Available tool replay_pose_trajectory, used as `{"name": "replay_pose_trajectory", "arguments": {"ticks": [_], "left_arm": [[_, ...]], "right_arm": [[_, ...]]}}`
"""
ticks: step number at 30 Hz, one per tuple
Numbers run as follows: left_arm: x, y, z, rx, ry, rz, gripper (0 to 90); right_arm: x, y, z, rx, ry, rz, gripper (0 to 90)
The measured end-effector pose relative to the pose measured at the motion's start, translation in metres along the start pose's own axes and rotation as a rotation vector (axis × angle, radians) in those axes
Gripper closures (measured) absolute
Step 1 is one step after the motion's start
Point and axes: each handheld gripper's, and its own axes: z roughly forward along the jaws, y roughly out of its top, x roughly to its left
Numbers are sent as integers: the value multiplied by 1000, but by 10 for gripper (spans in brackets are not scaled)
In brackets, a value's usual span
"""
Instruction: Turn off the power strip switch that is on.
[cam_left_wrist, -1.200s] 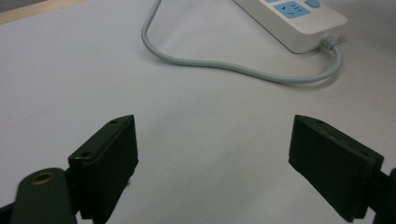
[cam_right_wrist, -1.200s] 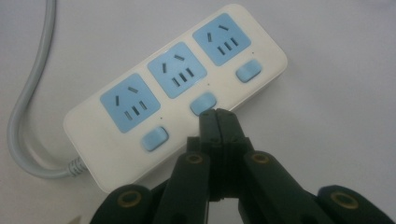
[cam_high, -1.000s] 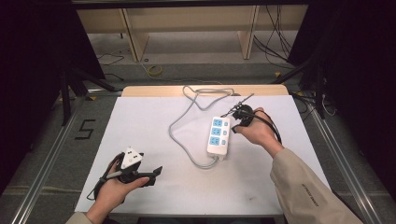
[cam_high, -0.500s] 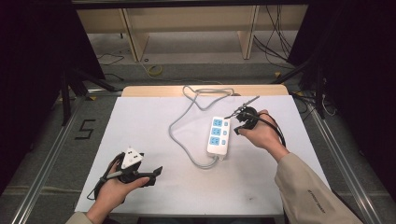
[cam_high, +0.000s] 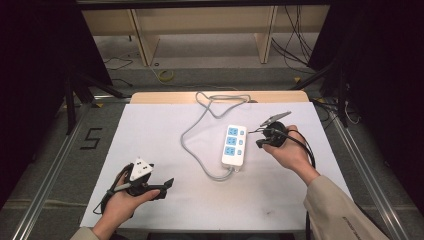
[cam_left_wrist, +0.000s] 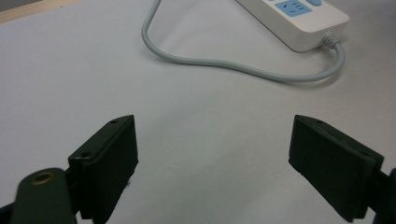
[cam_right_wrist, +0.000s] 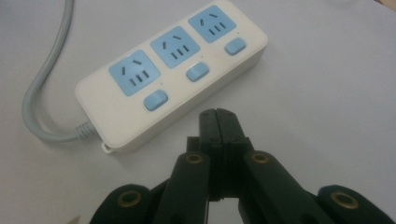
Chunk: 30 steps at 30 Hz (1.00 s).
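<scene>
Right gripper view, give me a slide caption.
Shut black right gripper poised beside a white three-socket power strip with blue buttons on a white table.

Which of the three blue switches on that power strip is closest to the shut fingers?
The switch at the cord end of the power strip, beside the socket nearest the cable. The right gripper points almost at it; the other two sit farther along.

High view overhead, gripper views close, low
</scene>
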Motion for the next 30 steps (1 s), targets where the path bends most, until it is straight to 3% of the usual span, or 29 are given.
{"name": "replay_pose_trajectory", "arguments": {"ticks": [30], "left_arm": [[1,-1,0,4,6,-3,152]], "right_arm": [[6,-84,-26,-112,17,31,900]]}}
